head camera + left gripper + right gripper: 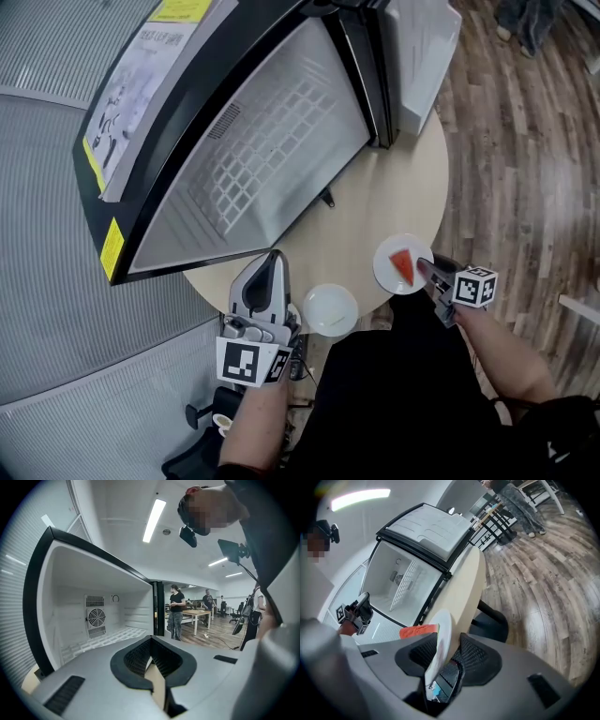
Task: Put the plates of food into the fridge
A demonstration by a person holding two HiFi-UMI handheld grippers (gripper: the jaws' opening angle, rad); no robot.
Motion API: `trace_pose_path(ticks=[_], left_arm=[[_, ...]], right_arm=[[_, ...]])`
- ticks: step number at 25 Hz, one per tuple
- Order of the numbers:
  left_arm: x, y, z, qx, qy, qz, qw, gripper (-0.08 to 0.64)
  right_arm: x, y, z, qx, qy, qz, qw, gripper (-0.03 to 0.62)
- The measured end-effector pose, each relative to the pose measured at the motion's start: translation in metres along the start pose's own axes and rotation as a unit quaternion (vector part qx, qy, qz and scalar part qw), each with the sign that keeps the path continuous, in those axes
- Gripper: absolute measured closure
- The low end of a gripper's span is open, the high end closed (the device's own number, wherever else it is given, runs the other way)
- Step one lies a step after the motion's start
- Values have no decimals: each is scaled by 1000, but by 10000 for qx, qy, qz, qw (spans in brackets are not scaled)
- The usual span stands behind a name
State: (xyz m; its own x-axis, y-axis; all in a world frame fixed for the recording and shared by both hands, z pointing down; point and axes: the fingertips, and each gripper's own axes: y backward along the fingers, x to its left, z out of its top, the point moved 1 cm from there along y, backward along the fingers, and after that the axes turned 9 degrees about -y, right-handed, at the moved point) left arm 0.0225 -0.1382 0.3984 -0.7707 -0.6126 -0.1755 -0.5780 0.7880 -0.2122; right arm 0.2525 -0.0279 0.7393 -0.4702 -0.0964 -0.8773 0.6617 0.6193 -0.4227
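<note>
Right tongs (429, 270) wide, straddling the rim of the plate (386, 264) that carries the red wedge (402, 266); pads not clamped. That plate is on the tabletop (375, 202), near its edge at 4 o'clock. Second plate (330, 309) at 6 o'clock, just beside the left tongs (274, 261) at 7: tips together, nothing held. Fridge (272, 141) at 11 o'clock, door (422, 56) swung open.

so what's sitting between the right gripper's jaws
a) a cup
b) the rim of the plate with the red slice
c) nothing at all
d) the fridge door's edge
b: in its own view the right gripper has the rim of the plate carrying the red slice between its open jaws.
</note>
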Motion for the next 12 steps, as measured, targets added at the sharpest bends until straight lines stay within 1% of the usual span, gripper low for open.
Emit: trace_pose_path(ticks=[2,3,6,9,12], left_arm=[[2,-1,-5,21,77,50,10000,558],[3,0,-8,43,116,64,9999,558],[7,2,-15,98,191,46,9998,558],[12,1,-18,101,186,-28,9998,558],[14,2,-18,75,193,-120,9997,558]], right_arm=[[-2,-1,-1,27,-134,-49,9999,440],[-3,-1,-1,25,-201,-63,9998,462],[-5,2,-1,3,-380,-82,9992,476],[-9,4,0,-140,-574,-103,9982,505],[-5,13,-1,-343,-894,-245,9951,554]])
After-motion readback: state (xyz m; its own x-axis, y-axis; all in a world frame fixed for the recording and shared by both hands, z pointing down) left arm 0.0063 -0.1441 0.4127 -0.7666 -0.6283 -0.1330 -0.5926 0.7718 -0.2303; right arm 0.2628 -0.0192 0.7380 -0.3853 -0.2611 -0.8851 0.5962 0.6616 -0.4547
